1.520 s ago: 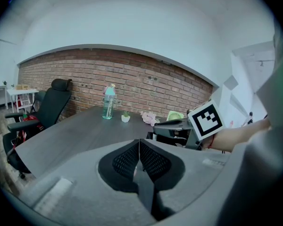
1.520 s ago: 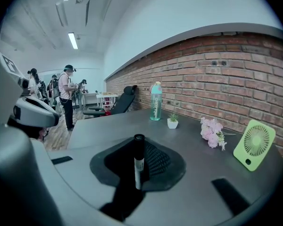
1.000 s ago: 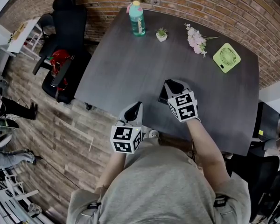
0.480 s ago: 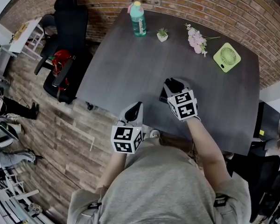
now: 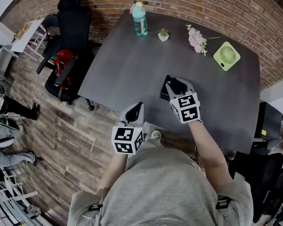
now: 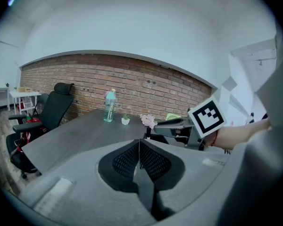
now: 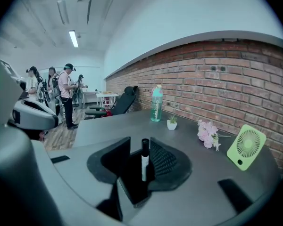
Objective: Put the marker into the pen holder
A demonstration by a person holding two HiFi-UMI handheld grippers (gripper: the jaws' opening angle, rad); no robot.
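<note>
The right gripper (image 5: 175, 85) has just been opening and its jaws now stand wide apart, gripping nothing. The marker (image 7: 145, 160) stands upright between them, long axis vertical and cap up, with neither pad touching it. Its lower end appears to sit in the holder (image 5: 164, 97), near the table's (image 5: 132, 60) near edge. The right gripper is the nearer tool by far. It should probably back away along its own line, since a sideways drift could tip the marker. The left gripper (image 6: 139, 149) is closed and empty, well apart at the near edge.
</note>
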